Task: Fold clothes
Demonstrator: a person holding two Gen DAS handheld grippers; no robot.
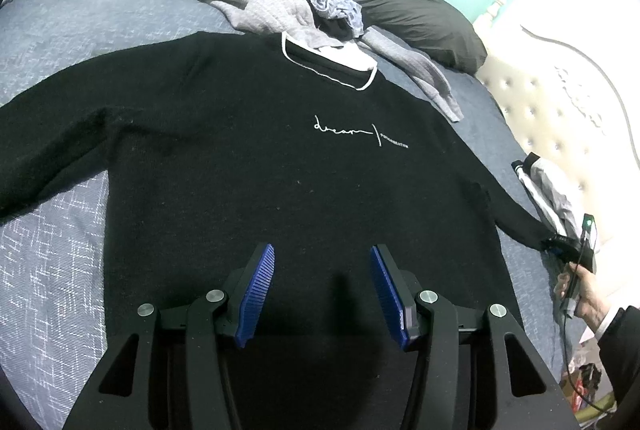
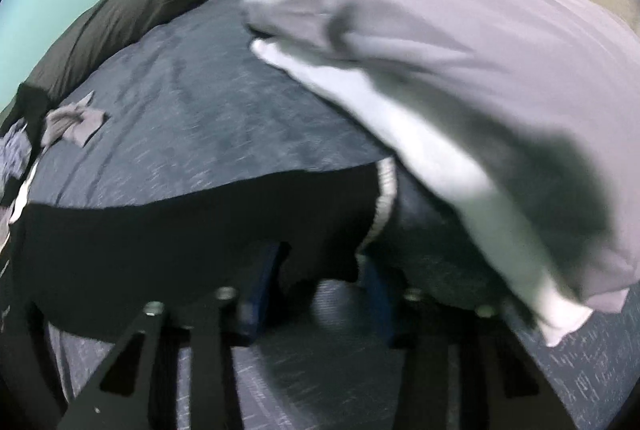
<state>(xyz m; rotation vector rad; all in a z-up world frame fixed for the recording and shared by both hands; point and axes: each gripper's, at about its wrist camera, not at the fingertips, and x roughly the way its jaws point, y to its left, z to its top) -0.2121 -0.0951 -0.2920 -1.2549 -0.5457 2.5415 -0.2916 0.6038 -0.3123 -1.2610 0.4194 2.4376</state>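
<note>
A black sweater (image 1: 248, 157) with white script on its chest lies face up and spread flat on the bed, both sleeves stretched out sideways. My left gripper (image 1: 322, 294) hovers open over the sweater's lower body, its blue pads (image 1: 256, 294) holding nothing. A hand (image 1: 582, 294) holds my right gripper (image 1: 560, 246) at the end of the right sleeve. In the blurred right wrist view the right gripper (image 2: 320, 282) has its fingers apart, and the black sleeve (image 2: 200, 238) with its white-striped cuff (image 2: 382, 205) lies between them.
The bed has a grey-blue cover (image 1: 60, 270). A heap of grey, black and blue clothes (image 1: 288, 1) lies above the collar. Dark pillows (image 1: 400, 5) line the far side. A lilac and white pillow (image 2: 480, 69) sits beside the cuff, in front of a tufted headboard (image 1: 540, 101).
</note>
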